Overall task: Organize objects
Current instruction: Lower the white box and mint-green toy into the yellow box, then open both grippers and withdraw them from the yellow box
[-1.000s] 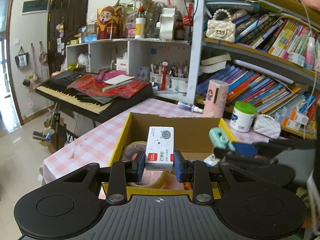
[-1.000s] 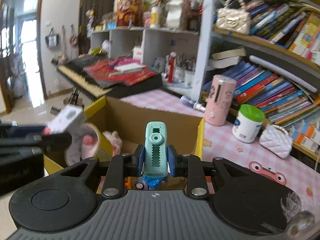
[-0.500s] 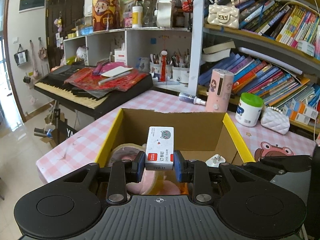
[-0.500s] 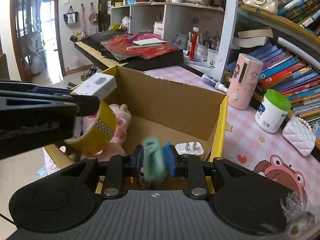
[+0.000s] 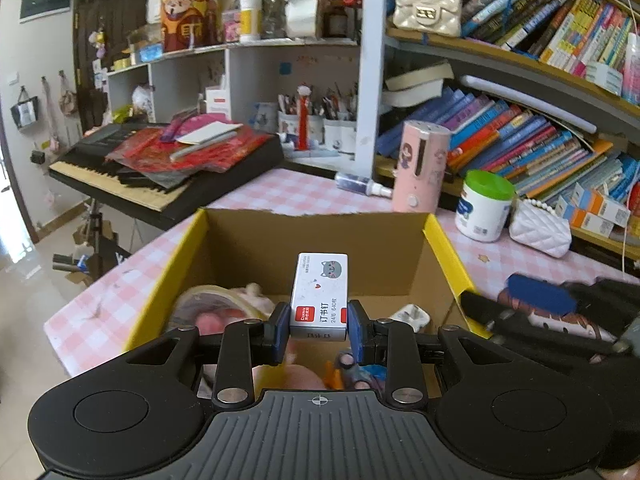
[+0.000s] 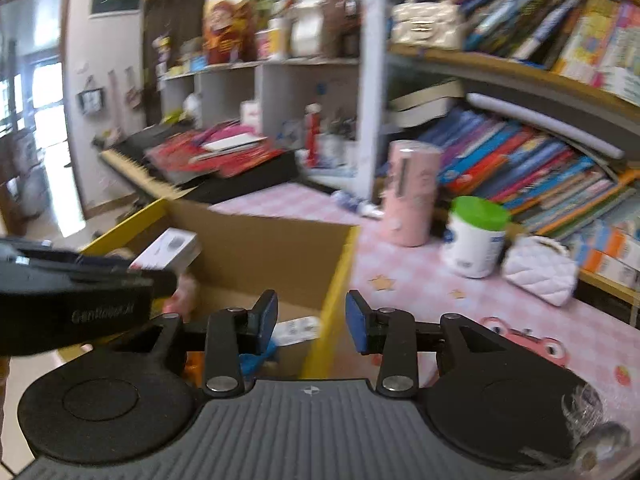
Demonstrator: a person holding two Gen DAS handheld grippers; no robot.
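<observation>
So the left gripper point(image 5: 319, 330) is clamped on a small white staples box point(image 5: 320, 294) with a grey cat face, a red label and "24/6" printed on it, held upright right over the open brown cardboard box with yellow flap edges point(image 5: 442, 240). Inside the box there's a roll of yellowish tape point(image 5: 212, 300), something pink and soft, and a white plug adapter point(image 5: 410, 314) near the right wall, so the floor of it is already pretty crowded.

The right gripper point(image 6: 310, 322) has just been opening and there's nothing between its blue pads now; it sits above the box's right yellow edge. In its view the left tool's black side reads something like "Gentle...", too blurred to finish.

On the pink checked tablecloth point(image 5: 280, 192) past the box: a pink cylinder point(image 5: 420, 166), a white tub with green lid point(image 5: 484, 206) and a white quilted purse point(image 5: 540, 230), well apart from the box rim.
</observation>
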